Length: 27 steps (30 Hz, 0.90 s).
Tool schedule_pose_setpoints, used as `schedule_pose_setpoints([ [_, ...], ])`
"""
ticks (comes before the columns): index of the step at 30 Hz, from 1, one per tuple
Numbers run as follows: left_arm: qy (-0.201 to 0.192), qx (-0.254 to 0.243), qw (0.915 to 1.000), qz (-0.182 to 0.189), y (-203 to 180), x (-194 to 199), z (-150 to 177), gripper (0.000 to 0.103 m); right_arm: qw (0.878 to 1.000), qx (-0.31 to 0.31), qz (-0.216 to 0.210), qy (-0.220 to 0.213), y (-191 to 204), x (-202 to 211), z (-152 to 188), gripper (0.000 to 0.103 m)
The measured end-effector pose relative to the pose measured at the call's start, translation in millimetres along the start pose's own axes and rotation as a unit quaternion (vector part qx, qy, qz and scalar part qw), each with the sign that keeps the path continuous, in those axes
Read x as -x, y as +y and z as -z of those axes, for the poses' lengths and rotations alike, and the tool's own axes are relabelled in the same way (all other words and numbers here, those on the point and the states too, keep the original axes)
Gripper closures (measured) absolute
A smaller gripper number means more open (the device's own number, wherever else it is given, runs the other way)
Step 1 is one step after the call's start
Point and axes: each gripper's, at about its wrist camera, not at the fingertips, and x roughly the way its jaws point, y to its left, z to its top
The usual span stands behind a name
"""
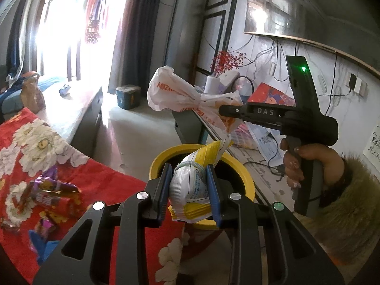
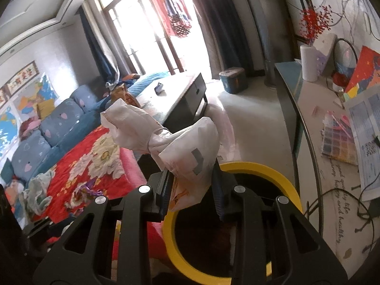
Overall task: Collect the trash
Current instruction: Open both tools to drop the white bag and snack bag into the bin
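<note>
**Operator A:** On my left wrist view, the left gripper [image 1: 190, 193] has its blue pads pressed on both sides of a yellow-and-white snack packet [image 1: 190, 185]. The jaws stand only partly open, about the width of the packet's waist. It hangs right over the mouth of the yellow-rimmed bin [image 1: 247, 178].

**Operator B:** How does it feel to you?

**Operator A:** I judge it light and crinkly, thin film with a band around its neck. It dents where the pads squeeze, so it is soft, and the film looks slick. I hold it at the middle of its body, which seems the safest place; a grip near the floppy top end would let it slide.

**Operator B:** And your other hand?

**Operator A:** The right gripper [image 2: 191, 187] is narrowly parted too, clamped on the lower lobe of a knotted white plastic bag [image 2: 163, 140]. In the left view I see that bag [image 1: 180, 95] sticking out of the gripper's tip, up and beyond the bin, with orange lettering on it.

**Operator B:** Anything heavy inside?

**Operator A:** I cannot tell what it holds, but it keeps its puffed shape, so I reckon it is nearly weightless. It is limp film; gripping beside the knot gives the firmest purchase. The bin's rim [image 2: 261, 168] lies just below and to the right of it.
</note>
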Motion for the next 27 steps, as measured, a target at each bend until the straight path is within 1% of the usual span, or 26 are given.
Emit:
schedule_pose_setpoints([
  [10,0.025,-0.009,0.9995,0.014,-16,-29,6,0.075,0.999,-0.014,0.031,0.011,-22,-9,5,0.079],
  [20,0.048,-0.015,0.9985,0.019,-25,-52,17,0.075,0.998,-0.03,0.054,0.026,-41,-18,13,0.079],
  [27,0.065,-0.024,0.9974,0.023,-32,-66,24,0.075,0.996,-0.038,0.063,0.047,-52,-28,19,0.079],
])
